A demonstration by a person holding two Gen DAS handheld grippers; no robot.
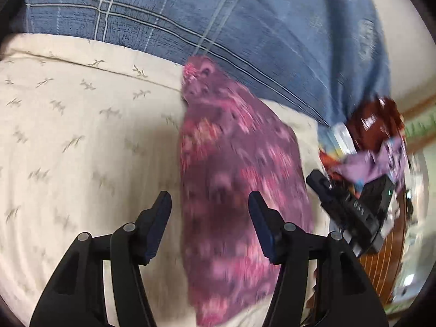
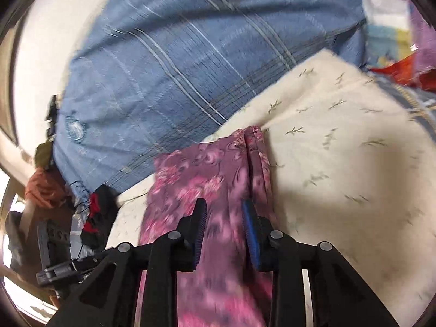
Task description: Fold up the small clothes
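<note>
Purple floral cloth (image 1: 239, 190), folded oblong, on cream bedsheet (image 1: 81, 136).

Both tools are black plastic. The left claw (image 1: 209, 212) has two angular arms with round grey pivot pins and dark blue pads. The right claw (image 2: 224, 218) looks the same; its blue pad (image 2: 250, 234) is ribbed.

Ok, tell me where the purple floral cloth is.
The purple floral cloth lies on the cream sheet, under both grippers, its far end by the blue plaid bedding.
</note>
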